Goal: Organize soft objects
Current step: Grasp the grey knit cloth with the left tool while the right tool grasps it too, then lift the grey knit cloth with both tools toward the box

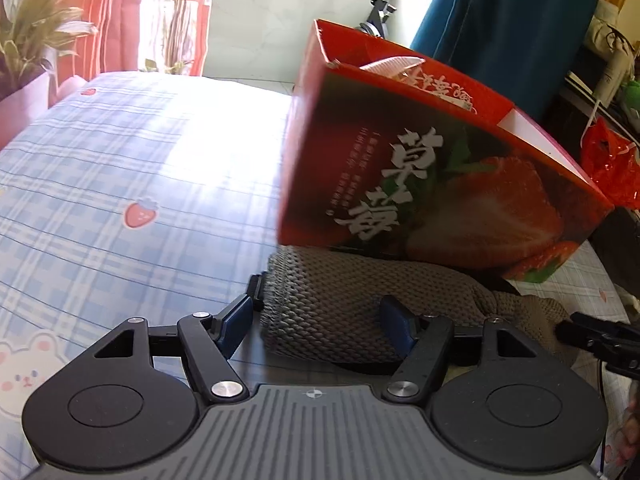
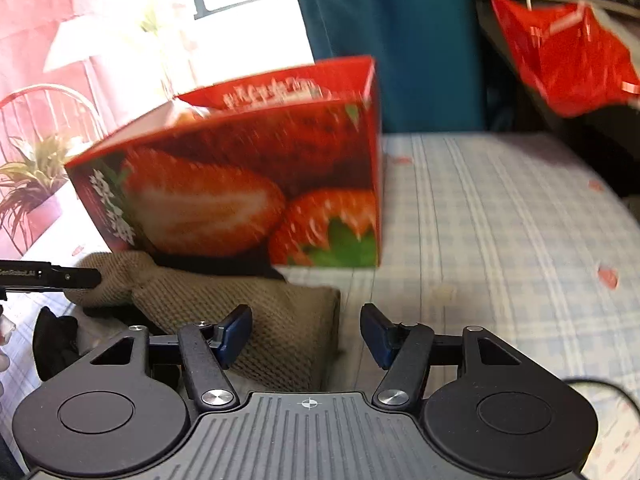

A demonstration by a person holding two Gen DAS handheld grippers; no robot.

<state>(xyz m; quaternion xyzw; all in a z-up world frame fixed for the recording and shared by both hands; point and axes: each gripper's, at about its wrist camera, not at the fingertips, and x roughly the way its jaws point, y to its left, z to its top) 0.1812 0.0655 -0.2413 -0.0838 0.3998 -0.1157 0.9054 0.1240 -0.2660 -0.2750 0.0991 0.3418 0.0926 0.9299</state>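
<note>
- Bedding: blue plaid sheet [image 1: 120,160] with strawberry prints covers the bed; sunlight falls across its far part; red curtain [image 1: 100,12] and a potted plant [image 1: 32,40] stand beyond the far edge; a teal cloth [image 1: 500,28] hangs behind the bed, with a red bag [image 2: 560,56] off to one side.
- Box: red strawberry box [image 1: 420,184] sits on the sheet with its top open; its front lower edge rests on or just above the knit; exact contact cannot be told.
- Knit: taupe knit roll [image 1: 340,308] lies on the sheet directly in front of the box, partly under its front edge; a bunched end extends toward the right side of the left wrist view.
- Left gripper [image 1: 316,326]: jaws spread wide around one end of the knit; the right pad seems to touch the fabric; the left pad stands just beside it; no firm grasp is evident.
- Right gripper [image 2: 306,336]: jaws spread wide; the left pad lies over the knit's corner; the right pad is over bare sheet; nothing is held.
- Both views show the other gripper's tip at the knit's bunched end.
</note>
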